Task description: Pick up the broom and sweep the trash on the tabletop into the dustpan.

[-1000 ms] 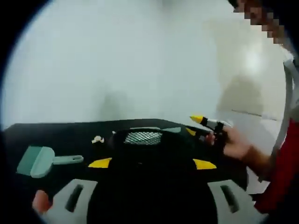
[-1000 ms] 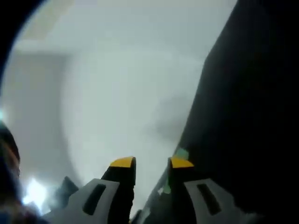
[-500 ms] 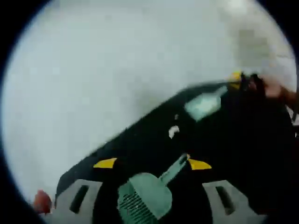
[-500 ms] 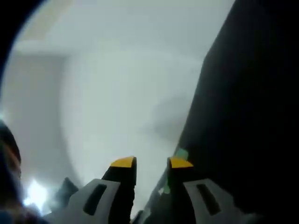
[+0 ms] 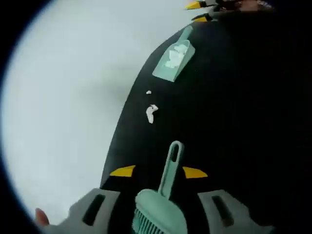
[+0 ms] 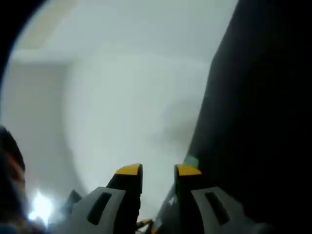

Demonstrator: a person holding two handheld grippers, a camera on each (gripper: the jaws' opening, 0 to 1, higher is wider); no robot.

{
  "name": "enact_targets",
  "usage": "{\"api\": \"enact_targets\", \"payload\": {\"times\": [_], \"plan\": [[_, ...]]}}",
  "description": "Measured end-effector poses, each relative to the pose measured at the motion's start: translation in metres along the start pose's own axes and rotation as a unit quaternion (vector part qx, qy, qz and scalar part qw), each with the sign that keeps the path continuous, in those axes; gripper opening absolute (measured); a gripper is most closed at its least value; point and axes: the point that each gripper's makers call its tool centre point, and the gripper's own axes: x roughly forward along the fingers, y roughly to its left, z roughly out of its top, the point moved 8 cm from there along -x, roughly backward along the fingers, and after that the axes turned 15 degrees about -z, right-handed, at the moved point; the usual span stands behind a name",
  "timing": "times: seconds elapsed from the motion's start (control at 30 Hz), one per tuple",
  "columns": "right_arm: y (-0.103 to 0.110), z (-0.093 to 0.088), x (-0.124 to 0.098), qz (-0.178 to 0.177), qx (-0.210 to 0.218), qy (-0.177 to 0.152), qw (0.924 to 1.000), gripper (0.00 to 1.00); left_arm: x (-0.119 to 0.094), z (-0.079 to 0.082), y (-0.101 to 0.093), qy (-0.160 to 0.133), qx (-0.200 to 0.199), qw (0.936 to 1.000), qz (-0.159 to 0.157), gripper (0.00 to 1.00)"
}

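Note:
A green hand broom [image 5: 161, 214] lies on the black tabletop [image 5: 234, 122], its handle [image 5: 170, 163] running up between the jaws of my left gripper [image 5: 158, 171], which stands wide open around it. Two white scraps of trash [image 5: 151, 113] lie farther along, near the table edge. Beyond them sits the green dustpan [image 5: 173, 61] with white trash in it. Its handle reaches my right gripper [image 5: 197, 12], which is shut on it. In the right gripper view the right gripper [image 6: 158, 169] stands narrow, a green bit of the handle [image 6: 191, 161] beside one jaw.
The table edge [image 5: 122, 141] runs diagonally, with pale grey floor [image 5: 63, 97] to its left. A person's hand [image 5: 243, 4] shows at the top behind the right gripper. The black tabletop [image 6: 263, 122] takes up the right side of the right gripper view.
The left gripper view has swung over the table, and the broom handle now points straight up between the open jaws. The dustpan sits farther up the view. The right gripper view has barely shifted.

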Motion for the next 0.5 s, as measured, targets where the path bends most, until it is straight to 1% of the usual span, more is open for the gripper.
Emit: {"api": "enact_targets", "payload": {"times": [0.03,0.1,0.2,0.27,0.3,0.33,0.37,0.47,0.5], "plan": [[-0.0001,0.0,-0.0001,0.0,0.0,0.0,1.0,0.28,0.0003,0.0001,-0.0006,0.004,-0.003,0.9999,-0.009,0.26],[-0.0001,0.0001,0.0,0.002,0.001,0.0,1.0,0.28,-0.0009,-0.0012,0.0046,0.001,-0.005,0.9999,-0.009,0.28],[0.0,0.0009,0.0007,0.002,0.003,0.0,1.0,0.28,-0.0007,-0.0036,0.0081,0.0,-0.013,0.9994,-0.032,0.27],[0.0001,0.0006,0.001,0.001,0.002,0.0,1.0,0.28,0.0026,-0.0033,0.0041,0.009,-0.014,0.996,-0.087,0.19],[0.0001,0.0004,0.0011,0.002,0.002,0.001,1.0,0.28,0.0043,-0.0022,0.002,0.017,-0.012,0.9937,-0.11,0.11],[0.0001,0.0003,0.0011,0.002,0.002,0.001,1.0,0.28,0.0053,-0.0005,0.0027,0.02,-0.005,0.9933,-0.114,0.07],[0.0004,-0.0001,0.0009,0.003,0.003,0.001,1.0,0.28,0.0054,0.0008,0.004,0.026,-0.004,0.994,-0.106,0.07],[0.0007,-0.0001,0.0005,0.005,0.006,0.001,1.0,0.28,0.0053,0.0037,0.0041,0.045,0.0,0.9925,-0.114,0.06],[0.0012,-0.0002,0.0005,0.005,0.006,0.002,1.0,0.28,0.0051,0.0039,0.0049,0.051,-0.007,0.993,-0.106,0.05]]}}
